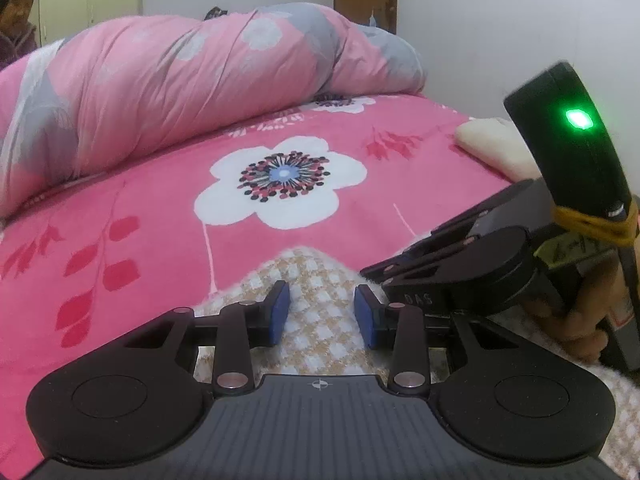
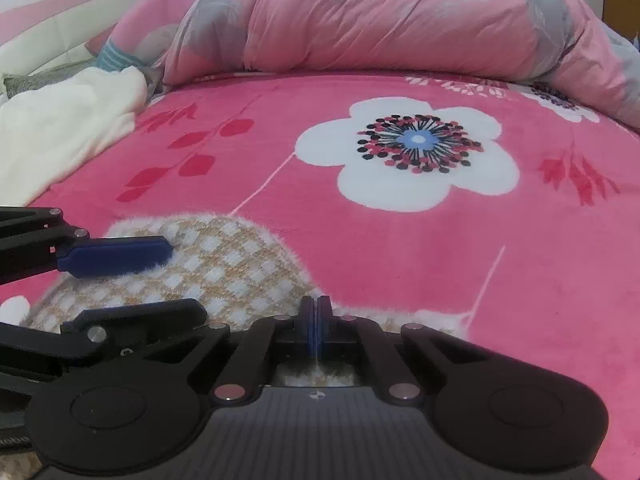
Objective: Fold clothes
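A fuzzy beige-and-white checked garment (image 1: 320,268) lies on the pink flowered bedsheet (image 1: 160,200). My left gripper (image 1: 322,314) is open, its blue pads (image 1: 280,312) standing either side of a raised fold of the garment. In the right wrist view the left gripper (image 2: 180,278) comes in from the left over the garment (image 2: 240,268). My right gripper (image 2: 316,320) is shut, pads pressed together on the garment's fuzzy edge. The left wrist view shows the right gripper (image 1: 374,274) low at the garment's right edge, held by a hand (image 1: 580,312).
A rolled pink and grey quilt (image 1: 180,80) lies across the far side of the bed. Cream cloth (image 2: 60,132) sits at the left in the right wrist view, and a cream bundle (image 1: 492,144) lies near the wall. A person (image 1: 16,4) is at the far left.
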Demonstrator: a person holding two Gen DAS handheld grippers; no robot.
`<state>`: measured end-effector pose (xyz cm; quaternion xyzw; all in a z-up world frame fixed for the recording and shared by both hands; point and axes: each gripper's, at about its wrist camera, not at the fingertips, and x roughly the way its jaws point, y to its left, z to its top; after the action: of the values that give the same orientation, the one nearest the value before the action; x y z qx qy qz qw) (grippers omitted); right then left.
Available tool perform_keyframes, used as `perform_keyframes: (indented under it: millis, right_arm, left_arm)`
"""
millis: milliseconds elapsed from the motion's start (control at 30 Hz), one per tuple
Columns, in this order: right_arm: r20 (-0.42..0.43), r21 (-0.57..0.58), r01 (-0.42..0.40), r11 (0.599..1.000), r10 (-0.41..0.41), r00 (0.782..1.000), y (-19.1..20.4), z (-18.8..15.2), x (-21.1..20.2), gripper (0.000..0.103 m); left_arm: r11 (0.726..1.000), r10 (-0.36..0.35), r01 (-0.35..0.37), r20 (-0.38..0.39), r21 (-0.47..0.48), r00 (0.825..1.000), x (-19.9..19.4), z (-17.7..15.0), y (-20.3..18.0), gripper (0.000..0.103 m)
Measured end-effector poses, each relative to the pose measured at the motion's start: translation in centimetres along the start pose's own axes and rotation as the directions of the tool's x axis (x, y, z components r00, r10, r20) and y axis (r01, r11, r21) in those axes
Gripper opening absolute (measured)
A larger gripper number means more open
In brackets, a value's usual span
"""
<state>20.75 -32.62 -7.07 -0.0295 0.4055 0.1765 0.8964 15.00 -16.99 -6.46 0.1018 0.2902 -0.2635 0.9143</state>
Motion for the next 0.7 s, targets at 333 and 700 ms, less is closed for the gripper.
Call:
perform_keyframes:
  millis: [333, 700]
  right_arm:
    - [0.053, 0.073, 0.040, 0.997, -0.044, 0.998, -1.8, -0.5, -7.2, 0.001]
    - [0.068, -0.013, 0.110, 0.994, -0.109, 0.992, 0.1, -1.6, -9.2, 0.001]
  left_arm:
    - [0.998, 0.047, -0.047, 0.010, 0.047, 0.999, -0.3, -0.1, -0.9, 0.037]
    - [0.994, 0.075, -0.076, 0.011, 0.081, 0.997, -0.3, -0.1, -1.5, 0.038]
